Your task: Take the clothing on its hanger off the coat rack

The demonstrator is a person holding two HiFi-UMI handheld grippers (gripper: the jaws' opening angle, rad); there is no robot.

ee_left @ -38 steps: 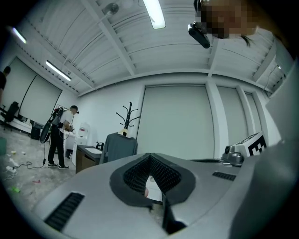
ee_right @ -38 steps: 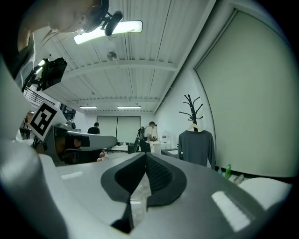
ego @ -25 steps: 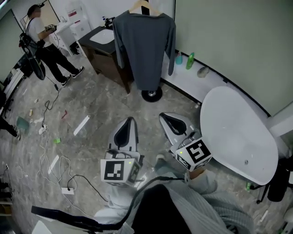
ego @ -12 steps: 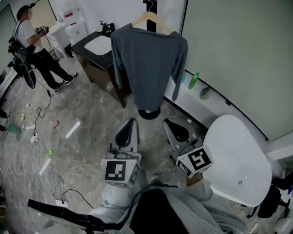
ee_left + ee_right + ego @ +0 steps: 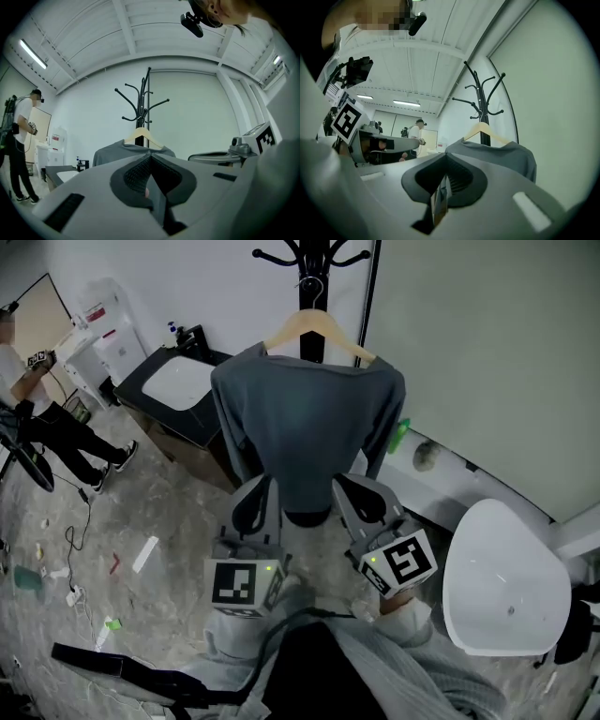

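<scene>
Head view: the grey sweater [image 5: 309,423] hangs on its wooden hanger [image 5: 320,327] from the black coat rack [image 5: 310,261] at the top centre of the frame, with its hem coming down to the tips of the left gripper [image 5: 260,491] and the right gripper [image 5: 354,491], which stand side by side at lower centre. In each gripper view the jaws are pressed together with nothing pinched between them, and the sweater shows beyond the tips. A white round table [image 5: 511,582] lies at the lower right, and a person [image 5: 33,404] stands at the far left.
</scene>
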